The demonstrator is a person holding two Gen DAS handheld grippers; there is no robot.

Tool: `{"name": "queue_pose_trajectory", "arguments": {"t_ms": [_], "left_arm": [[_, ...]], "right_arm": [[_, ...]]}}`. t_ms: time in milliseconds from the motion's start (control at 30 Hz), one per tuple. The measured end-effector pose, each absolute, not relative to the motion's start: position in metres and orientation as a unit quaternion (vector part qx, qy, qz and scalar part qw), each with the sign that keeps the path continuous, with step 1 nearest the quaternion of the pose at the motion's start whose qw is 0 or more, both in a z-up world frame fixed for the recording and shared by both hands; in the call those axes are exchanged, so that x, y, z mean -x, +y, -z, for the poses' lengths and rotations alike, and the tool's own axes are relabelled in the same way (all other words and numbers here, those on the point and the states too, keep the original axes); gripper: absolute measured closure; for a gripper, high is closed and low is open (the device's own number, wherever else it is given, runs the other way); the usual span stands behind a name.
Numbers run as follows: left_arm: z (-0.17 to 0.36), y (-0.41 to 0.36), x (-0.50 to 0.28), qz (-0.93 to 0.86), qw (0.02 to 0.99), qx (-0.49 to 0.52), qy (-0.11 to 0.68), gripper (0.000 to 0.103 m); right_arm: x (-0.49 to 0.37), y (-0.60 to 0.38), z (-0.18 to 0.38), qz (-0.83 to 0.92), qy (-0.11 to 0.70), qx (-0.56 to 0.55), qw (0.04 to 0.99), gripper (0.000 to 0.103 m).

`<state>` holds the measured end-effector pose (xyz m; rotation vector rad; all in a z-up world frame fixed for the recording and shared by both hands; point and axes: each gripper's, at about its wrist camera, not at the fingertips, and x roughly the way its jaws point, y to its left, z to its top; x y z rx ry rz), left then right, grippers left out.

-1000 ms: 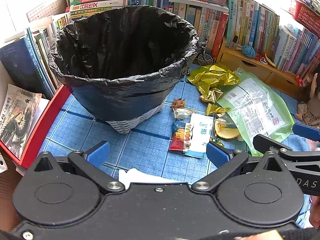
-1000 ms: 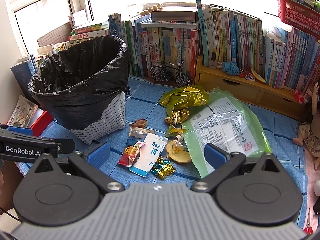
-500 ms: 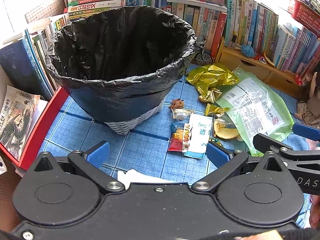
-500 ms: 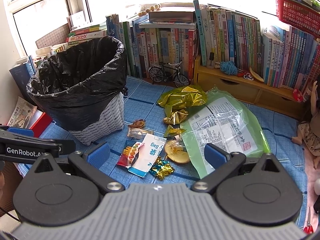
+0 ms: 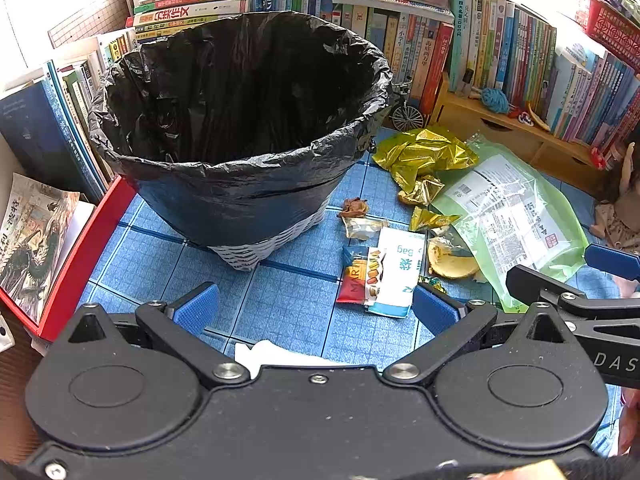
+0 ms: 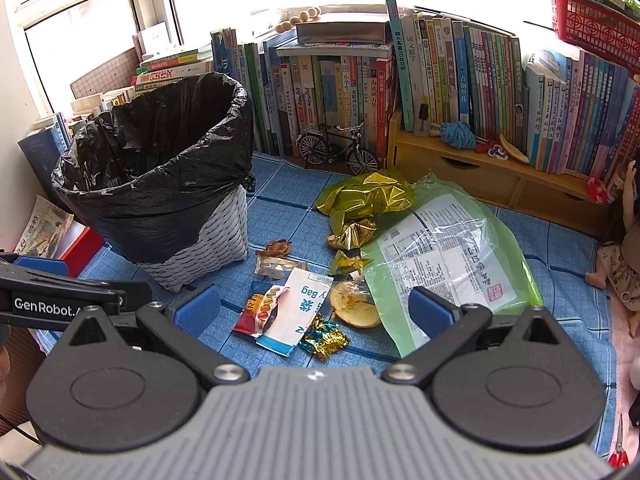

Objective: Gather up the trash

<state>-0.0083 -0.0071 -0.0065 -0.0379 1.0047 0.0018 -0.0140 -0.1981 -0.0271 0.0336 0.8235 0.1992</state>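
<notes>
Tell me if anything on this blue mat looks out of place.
Yes. Wrappers lie strewn on the blue gridded mat beside the black-lined woven bin: crumpled gold foil, a large green plastic bag, a white paper packet.

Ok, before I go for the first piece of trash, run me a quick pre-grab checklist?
1. Right gripper open and unloaded: ok.
2. Left gripper open and unloaded: ok.
3. Bin upright, black liner open: ok.
4. White sachet reachable: ok, though it overlaps the red snack wrapper.
5. Green bag lying flat: ok, but large for one pinch.
6. Space left in the bin: cannot tell, its bottom is hidden.
</notes>
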Motion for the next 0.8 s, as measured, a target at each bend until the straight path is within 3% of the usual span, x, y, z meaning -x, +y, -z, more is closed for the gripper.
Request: {"name": "queue_pose_trajectory", "arguments": {"t_ms": [800], "left_arm": [[0.0117, -0.0087, 0.0050, -0.005, 0.883, 0.003, 0.470, 0.000]], "right_arm": [[0.0072, -0.1958, 0.0352, -0.114, 0.416, -0.027, 0.902, 0.000]]}}
